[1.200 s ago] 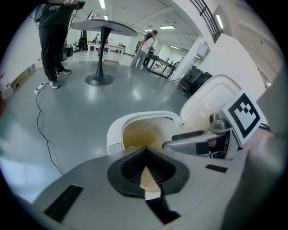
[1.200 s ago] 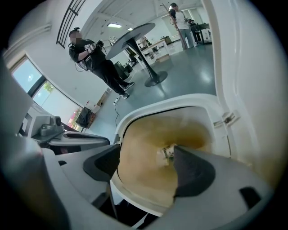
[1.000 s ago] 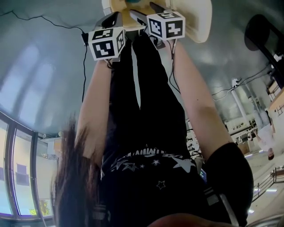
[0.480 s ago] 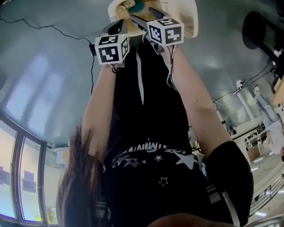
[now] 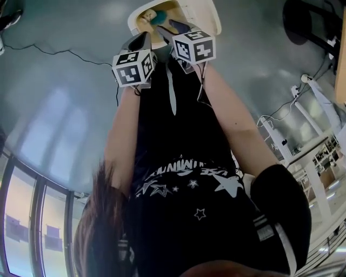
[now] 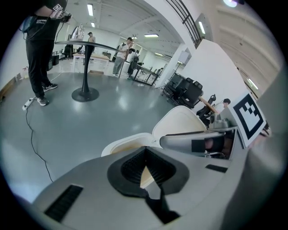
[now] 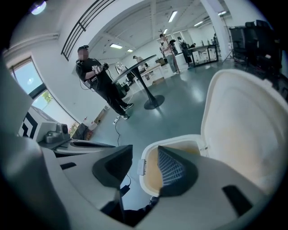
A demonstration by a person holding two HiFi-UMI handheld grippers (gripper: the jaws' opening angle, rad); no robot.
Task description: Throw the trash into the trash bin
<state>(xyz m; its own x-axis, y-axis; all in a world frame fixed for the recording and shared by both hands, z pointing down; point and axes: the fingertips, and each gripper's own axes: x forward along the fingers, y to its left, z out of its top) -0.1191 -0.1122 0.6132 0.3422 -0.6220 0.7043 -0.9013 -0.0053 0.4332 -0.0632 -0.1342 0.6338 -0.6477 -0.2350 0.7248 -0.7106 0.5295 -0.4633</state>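
Observation:
The white trash bin stands on the grey floor with its lid swung up. Inside lies a teal piece of trash. Both grippers hang side by side above the bin's mouth. My left gripper is shut with nothing in it; in its own view the pads meet over the bin rim. The jaws of my right gripper stand apart and are closing, with nothing between them; below them is the bin rim and beside them the lid.
A round pedestal table stands on the open floor, with a person beside it. A black cable trails across the floor. Office chairs stand at the far wall. The holder's legs are close to the bin.
Both grippers have lifted away from the bin's mouth. More of the bin's inside and the teal trash in it shows in the head view.

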